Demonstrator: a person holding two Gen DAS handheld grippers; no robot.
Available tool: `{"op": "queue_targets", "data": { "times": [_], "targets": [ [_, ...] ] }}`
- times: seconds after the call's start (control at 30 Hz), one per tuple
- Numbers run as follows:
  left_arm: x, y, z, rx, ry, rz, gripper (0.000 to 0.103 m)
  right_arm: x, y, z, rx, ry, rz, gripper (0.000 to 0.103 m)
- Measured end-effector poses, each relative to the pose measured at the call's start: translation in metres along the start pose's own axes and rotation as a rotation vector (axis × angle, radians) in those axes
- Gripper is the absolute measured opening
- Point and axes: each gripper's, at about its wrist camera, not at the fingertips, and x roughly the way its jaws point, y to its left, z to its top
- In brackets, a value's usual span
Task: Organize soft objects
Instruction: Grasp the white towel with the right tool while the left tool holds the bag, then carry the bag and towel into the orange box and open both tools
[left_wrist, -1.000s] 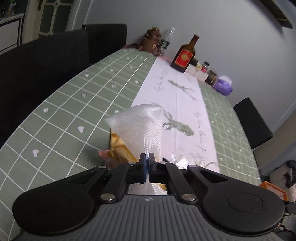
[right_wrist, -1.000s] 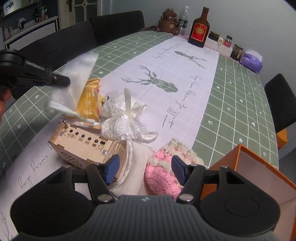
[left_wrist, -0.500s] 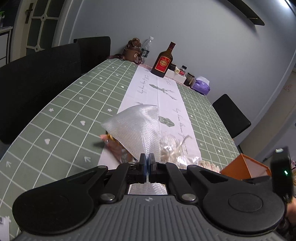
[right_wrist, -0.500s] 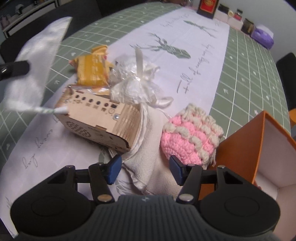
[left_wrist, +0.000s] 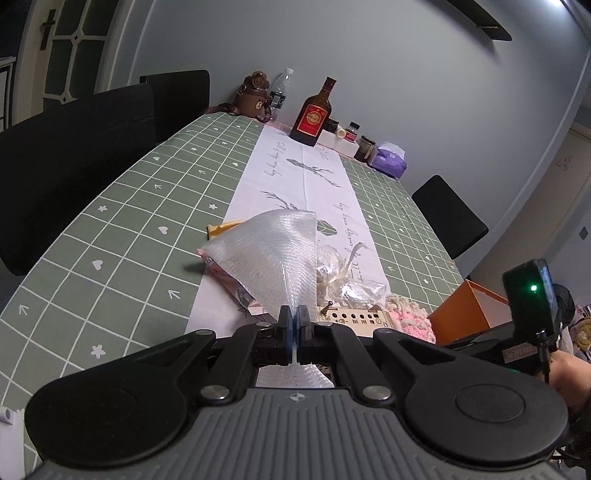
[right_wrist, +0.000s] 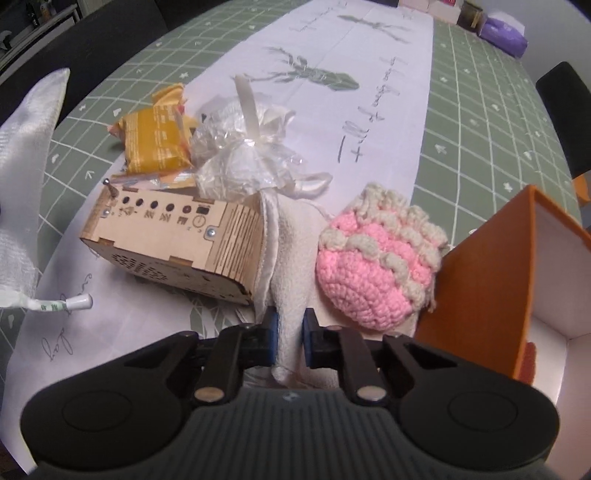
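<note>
Cream fleece cloth (right_wrist: 295, 251) lies on the table runner (right_wrist: 373, 66) between the wooden box (right_wrist: 173, 236) and the pink crocheted pouch (right_wrist: 373, 269); the right gripper (right_wrist: 290, 332) has just closed, pinching its near fold. Left of the box, the left gripper (left_wrist: 294, 325) is clamped on a white mesh bag (left_wrist: 269, 258) raised off the table.

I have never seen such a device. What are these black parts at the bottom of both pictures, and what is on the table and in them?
They are two hand-held grippers; a person holds one in each hand, and each carries a camera looking along its fingers. The left gripper is shut on a white mesh cloth. The right gripper has just closed on a cream towel. On the table lie a wooden box, a pink knitted pouch, a yellow packet, a plastic bag and an orange box.
</note>
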Motion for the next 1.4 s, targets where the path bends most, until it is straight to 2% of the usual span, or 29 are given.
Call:
{"op": "queue_targets", "data": {
  "times": [0.1,0.4,0.5,0.73,1.0,1.4],
  "targets": [
    [-0.003,-0.005,-0.001,0.011,0.000,-0.010,0.001,-0.016,0.001,-0.004,-0.008,-0.040,-0.015,0.010],
    [-0.017,-0.022,-0.006,0.051,-0.004,-0.034,0.001,-0.068,0.011,-0.019,-0.021,-0.138,0.012,0.009],
    [-0.024,-0.028,-0.008,0.060,-0.008,-0.043,0.001,-0.087,0.016,-0.025,-0.027,-0.176,0.041,0.009],
    [-0.047,-0.042,-0.014,0.088,-0.030,-0.070,0.001,-0.135,0.034,-0.044,-0.077,-0.284,0.035,0.009],
    [-0.075,-0.068,-0.022,0.147,-0.070,-0.101,0.001,-0.185,0.041,-0.074,-0.101,-0.401,-0.015,0.009],
    [-0.075,-0.122,-0.026,0.238,-0.068,-0.155,0.001,-0.228,0.014,-0.109,-0.086,-0.467,-0.133,0.009]
  ]
}}
